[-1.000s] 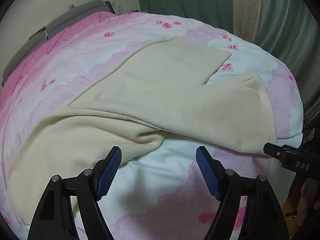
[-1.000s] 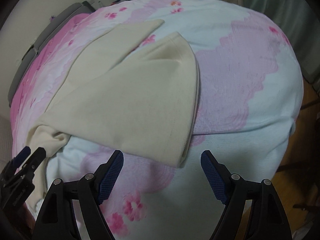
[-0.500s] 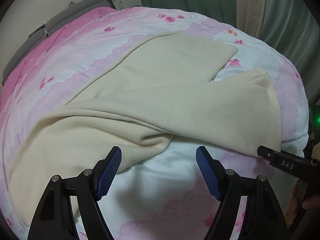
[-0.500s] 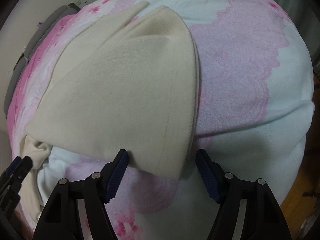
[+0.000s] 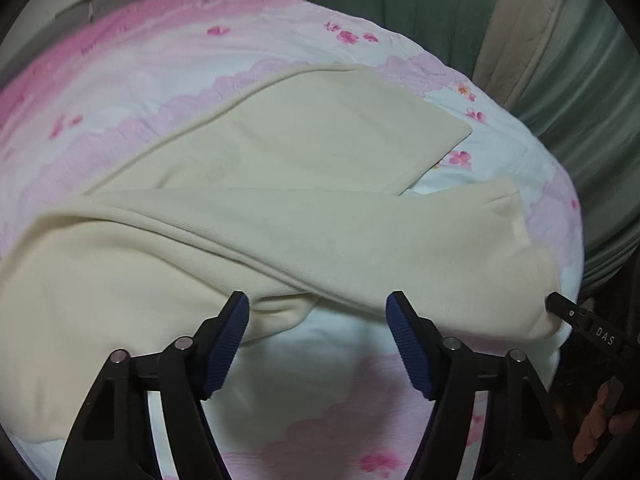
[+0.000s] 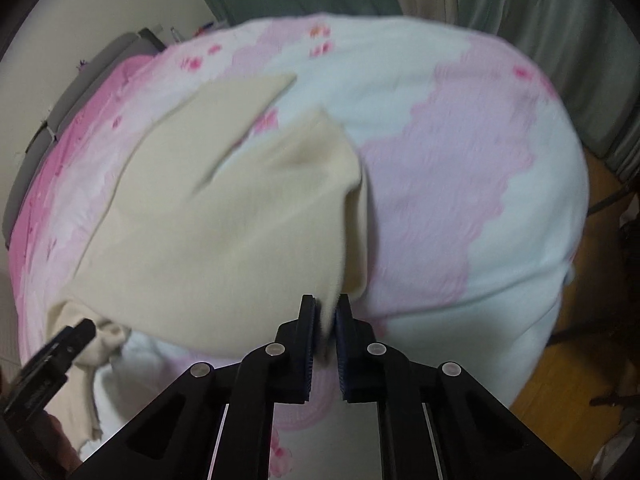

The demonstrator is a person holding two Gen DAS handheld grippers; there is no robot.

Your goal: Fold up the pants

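Low in the right wrist frame, the right gripper [image 6: 325, 312] has its blue pads pinched together on the near corner of one leg of the cream pants [image 6: 224, 224], the cloth caught between them. At the bottom of the left wrist frame, the left gripper [image 5: 318, 326] stands with its jaws wide apart, holding nothing, its pads hovering just over the crumpled crotch fold of the pants [image 5: 280, 240]. From there the garment spreads up and across the middle of both frames: one leg runs to the upper right and lies flat, the other crosses in front of it toward the right edge, where the tip of the other gripper meets its hem. Underneath lies a quilt [image 5: 120, 80] printed in pink and pale blue with small flowers, mounded over a bed. Along the upper left a grey headboard [image 6: 100, 68] meets a cream wall. Green curtains [image 5: 400, 12] hang across the top and right, and wooden floor [image 6: 568, 380] shows at the lower right of the right wrist frame.
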